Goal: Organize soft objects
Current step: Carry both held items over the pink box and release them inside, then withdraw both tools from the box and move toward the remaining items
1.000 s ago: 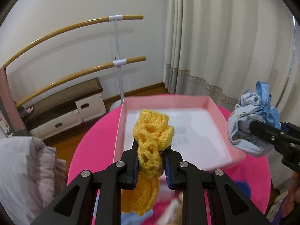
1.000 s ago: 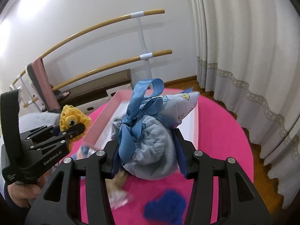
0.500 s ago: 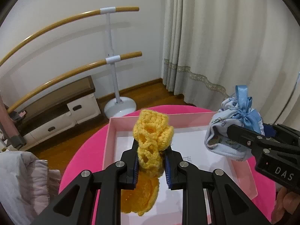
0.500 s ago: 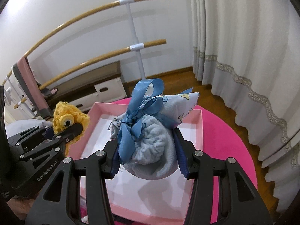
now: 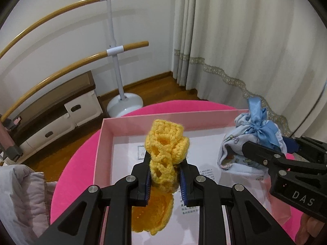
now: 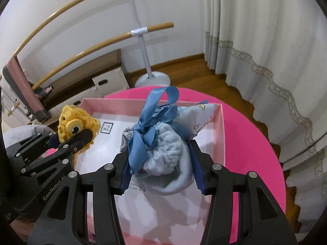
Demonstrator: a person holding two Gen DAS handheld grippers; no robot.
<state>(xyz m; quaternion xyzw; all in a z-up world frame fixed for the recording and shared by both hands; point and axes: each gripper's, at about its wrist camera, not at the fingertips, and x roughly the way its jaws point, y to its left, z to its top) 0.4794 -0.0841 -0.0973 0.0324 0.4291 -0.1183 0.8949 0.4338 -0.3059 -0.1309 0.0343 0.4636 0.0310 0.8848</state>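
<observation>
Yellow crochet toy (image 5: 164,153) hanging over the pink box (image 5: 106,140), pinched tight in the left hand-held gripper (image 5: 164,180). Blue ribbon-tied cloth bundle (image 6: 161,143) getting squeezed by the right hand-held gripper (image 6: 160,171), also above the box, just beside the toy. Sitting on a pink counter (image 6: 249,134).

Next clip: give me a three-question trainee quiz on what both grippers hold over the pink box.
1. True or false: the left gripper is shut on the yellow crochet.
2. What does the right gripper hold? A) blue pouch B) sock C) nothing
3. Fill in: both items hang above the pink ____.

Key: 1 true; 2 A, the blue pouch; 3 box.
</observation>
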